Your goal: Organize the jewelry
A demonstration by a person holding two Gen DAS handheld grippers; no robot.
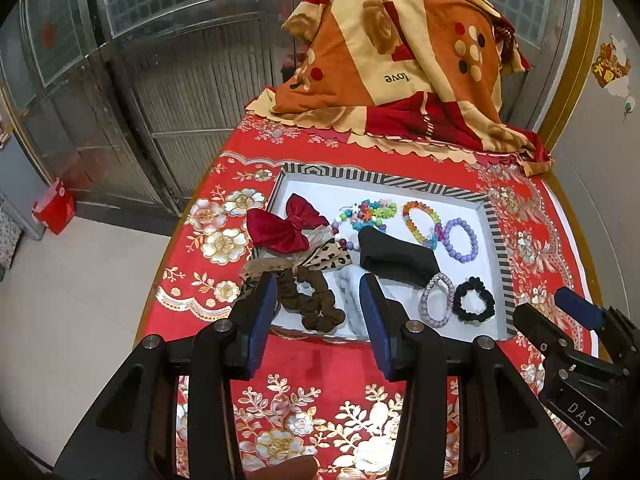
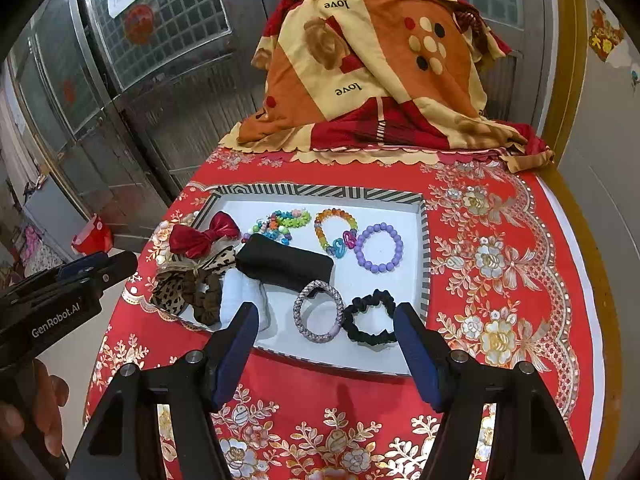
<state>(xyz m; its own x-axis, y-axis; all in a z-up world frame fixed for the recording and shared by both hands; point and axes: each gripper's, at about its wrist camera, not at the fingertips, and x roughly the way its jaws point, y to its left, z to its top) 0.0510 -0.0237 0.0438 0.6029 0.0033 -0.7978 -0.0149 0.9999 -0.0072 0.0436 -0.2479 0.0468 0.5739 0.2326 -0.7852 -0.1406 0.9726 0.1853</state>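
Jewelry and hair pieces are laid out in a white tray (image 2: 404, 216) with a striped rim, set on a tabletop (image 2: 500, 240) covered by a red floral cloth. Both tools are held above the near edge of the tray, and nothing is gripped by either.

The left tool (image 1: 318, 304) is seen with its blue-padded jaws spread apart; between them, just beyond the tips, a brown scrunchie (image 1: 316, 304) and a pale fuzzy piece (image 1: 352, 300) are framed at the tray's near left. A leopard-print bow (image 1: 320, 260) and a red velvet bow (image 1: 288, 226) are found farther back on the left, the red one overhanging the rim.

The right tool (image 2: 326, 328) is likewise held wide open. A silver braided ring (image 2: 318, 312) and a black scrunchie (image 2: 370, 316) are seen lying side by side in its gap, close to the fingertips, and whether the black scrunchie is touched by the right pad cannot be told. Behind them a folded black cloth (image 2: 286, 262) is placed, and beyond that a purple bead bracelet (image 2: 378, 246), an amber bead bracelet (image 2: 334, 228) and a multicoloured bead strand (image 2: 280, 222).

A patterned blanket (image 2: 372, 72) is heaped at the far end of the tabletop.
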